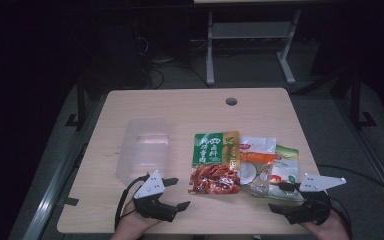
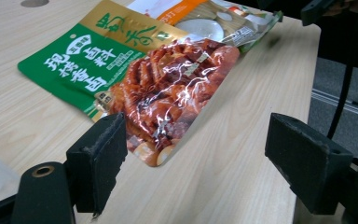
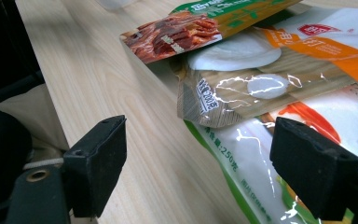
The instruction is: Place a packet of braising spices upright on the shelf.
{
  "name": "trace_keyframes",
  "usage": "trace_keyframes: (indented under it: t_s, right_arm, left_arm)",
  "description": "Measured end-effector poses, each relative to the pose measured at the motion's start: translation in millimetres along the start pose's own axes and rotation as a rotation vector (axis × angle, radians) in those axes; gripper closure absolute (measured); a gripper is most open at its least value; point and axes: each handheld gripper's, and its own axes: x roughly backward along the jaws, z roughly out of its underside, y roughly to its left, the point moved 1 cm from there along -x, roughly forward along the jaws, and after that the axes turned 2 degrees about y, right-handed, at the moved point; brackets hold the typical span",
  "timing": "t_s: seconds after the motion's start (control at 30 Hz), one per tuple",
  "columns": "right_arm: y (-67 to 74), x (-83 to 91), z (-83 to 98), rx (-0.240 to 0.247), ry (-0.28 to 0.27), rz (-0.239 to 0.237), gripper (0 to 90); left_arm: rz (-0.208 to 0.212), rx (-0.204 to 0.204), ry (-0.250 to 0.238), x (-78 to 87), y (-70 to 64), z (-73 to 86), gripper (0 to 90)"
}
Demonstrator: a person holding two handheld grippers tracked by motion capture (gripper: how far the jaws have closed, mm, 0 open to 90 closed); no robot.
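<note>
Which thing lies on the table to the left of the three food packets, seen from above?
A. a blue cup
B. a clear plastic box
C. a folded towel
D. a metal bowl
B: the high view shows a clear plastic box lying left of the green packet, on the table.

Clear plastic container (image 1: 144, 148) lying on the worktop (image 1: 190, 107), left of the cable hole (image 1: 231, 101); white frame legs (image 1: 210, 50) standing beyond.
</note>
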Motion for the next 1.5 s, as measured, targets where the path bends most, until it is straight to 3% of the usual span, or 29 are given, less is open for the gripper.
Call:
trace_keyframes:
  t_s: [0.37,0.53,0.63,0.87,0.93,1.2,1.27,1.5]
  right_arm:
    - [0.4,-1.4,-3.4,-0.014,-0.008,-0.012,17.7]
    - [5.0,-7.0,-14.4,0.005,-0.001,-0.021,17.7]
    - [4.5,-8.9,-20.0,0.008,-0.006,-0.030,17.6]
    - [3.9,-14.7,-48.7,0.029,0.002,-0.049,18.0]
    - [1.5,-19.2,-63.6,0.040,0.013,-0.041,18.2]
    - [-9.9,-31.0,-95.8,0.040,0.028,-0.029,18.9]
    - [-11.6,-34.2,-105.3,0.044,0.050,-0.022,19.0]
    - [-23.8,-49.8,-133.6,0.035,0.103,-0.013,18.8]
  left_arm:
    - [-0.003,-0.007,-0.002,2.2,-4.4,0.9,22.2]
    - [0.007,-0.033,0.010,-2.2,-11.4,-1.2,23.8]
    - [0.010,-0.023,0.006,-4.6,-11.2,-3.7,25.9]
    - [0.011,-0.024,0.029,-18.5,-6.7,-15.0,31.5]
    - [0.010,-0.015,0.048,-27.6,-3.3,-19.6,33.1]
    - [0.020,0.005,0.080,-48.4,-0.6,-25.9,39.5]
    - [0.010,-0.012,0.086,-53.8,0.3,-26.6,40.0]
    - [-0.025,0.010,0.108,-68.7,4.6,-25.1,51.7]
